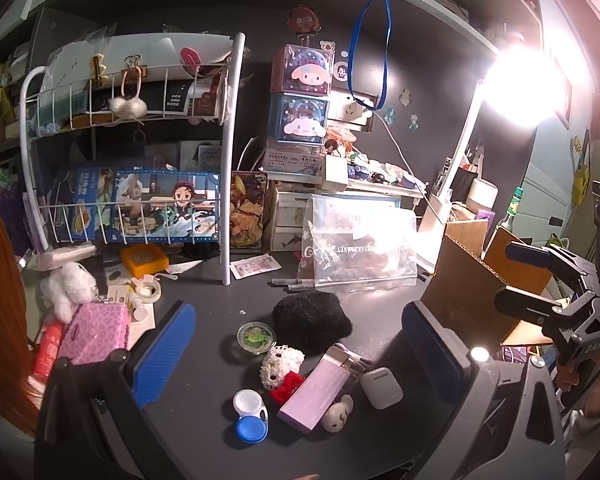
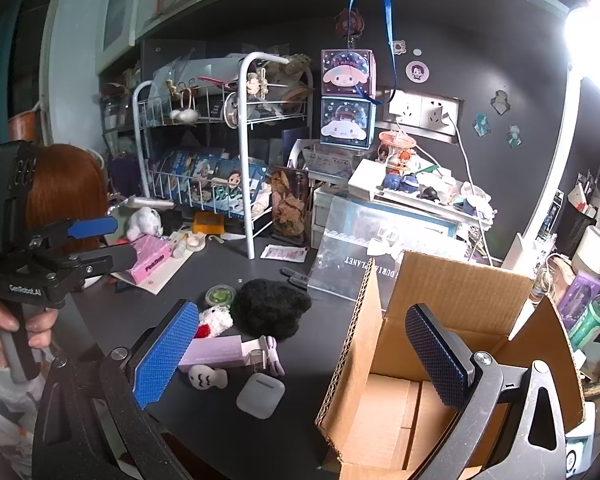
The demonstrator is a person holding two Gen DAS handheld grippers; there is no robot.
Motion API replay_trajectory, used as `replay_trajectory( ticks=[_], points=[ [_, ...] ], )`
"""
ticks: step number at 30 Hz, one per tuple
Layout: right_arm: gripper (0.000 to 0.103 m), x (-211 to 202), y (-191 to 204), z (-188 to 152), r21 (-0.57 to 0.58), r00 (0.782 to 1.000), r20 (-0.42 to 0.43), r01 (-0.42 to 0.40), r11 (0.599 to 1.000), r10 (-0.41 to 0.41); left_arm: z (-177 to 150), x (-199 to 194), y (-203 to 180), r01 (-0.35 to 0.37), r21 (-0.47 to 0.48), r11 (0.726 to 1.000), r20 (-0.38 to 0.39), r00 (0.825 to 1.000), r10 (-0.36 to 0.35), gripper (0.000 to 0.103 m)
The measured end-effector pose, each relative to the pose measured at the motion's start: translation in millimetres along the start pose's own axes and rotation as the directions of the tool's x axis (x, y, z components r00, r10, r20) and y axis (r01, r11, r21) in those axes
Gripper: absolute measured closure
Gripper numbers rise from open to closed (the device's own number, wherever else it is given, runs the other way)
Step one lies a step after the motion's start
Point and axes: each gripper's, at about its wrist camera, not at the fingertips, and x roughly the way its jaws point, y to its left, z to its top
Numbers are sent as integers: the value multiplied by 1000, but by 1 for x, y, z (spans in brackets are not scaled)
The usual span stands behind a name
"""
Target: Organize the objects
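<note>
While both claws hang above the dark desk [image 1: 204, 360] pointing downward, neither holds anything: the left claw [image 1: 296, 354] stands with its blue pads spread wide and nothing between them but the clutter below, and the right claw [image 2: 300, 360] is likewise spread wide, its left pad over the desk and its right pad over the open cardboard box [image 2: 452, 292]. Loose items lie grouped near the front middle of the desk. A black fuzzy pouch [image 1: 312, 318] sits furthest back, with a small round container of green contents [image 1: 256, 336] just beside it on the left. In front of these lies a white beaded charm with a red bow [image 1: 282, 368], touching a lilac rectangular box [image 1: 314, 392]. A white earbud case [image 1: 381, 387] rests just right of that box, and a small white figure [image 1: 337, 414] lies at its near end. A contact lens case with a blue cap [image 1: 251, 416] sits at the front left, apart from the rest. Further left, a pink leopard-print box [image 1: 96, 330] and a white plush toy [image 1: 66, 286] lie near the foot of a white wire rack [image 1: 228, 160]. A clear zip bag [image 1: 360, 248] leans behind the pouch. The cardboard box stands at the right of the desk with flaps raised; its interior appears bare. A bright lamp [image 1: 520, 88] glares at upper right.
</note>
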Motion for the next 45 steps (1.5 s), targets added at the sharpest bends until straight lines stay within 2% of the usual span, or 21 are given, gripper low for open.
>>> replay_trajectory(
  ticks=[8,13,21,24,26,30,33,35,38,42,45],
  points=[
    [0,-4,-2,-4,2,1000,14,12,1000,-12,-4,0,-2,10,3,1000,1,1000,-10,0],
    [0,-7,-1,-6,-14,998,30,60,998,-59,-5,-5,-1,18,9,1000,24,1000,-18,0],
    [0,-10,6,-6,-38,996,57,65,997,-62,0,-9,2,-44,26,999,24,999,44,0],
    [0,-13,14,-2,-54,996,83,31,998,-27,0,-12,11,-45,23,999,42,998,44,0],
    [0,-15,25,1,-79,995,102,20,997,-12,0,-13,19,-73,29,997,49,996,71,0],
    [0,-15,60,6,-148,988,153,28,989,-5,-1,-14,36,-108,39,993,76,992,105,0],
    [6,-4,80,7,-164,991,125,-18,986,39,-4,-12,46,-132,66,989,82,989,126,0],
    [16,4,89,4,-162,993,109,-28,986,46,-6,-8,56,-116,58,992,68,991,112,1],
    [22,20,98,-5,-147,996,83,-29,989,42,-9,1,67,-94,35,995,46,995,93,1],
    [35,36,101,-25,-79,996,47,-72,994,76,-18,15,73,-72,44,996,17,997,71,1],
    [43,49,96,-46,-1,997,21,-68,998,68,-24,27,71,-39,52,998,-25,999,40,1]
  ],
)
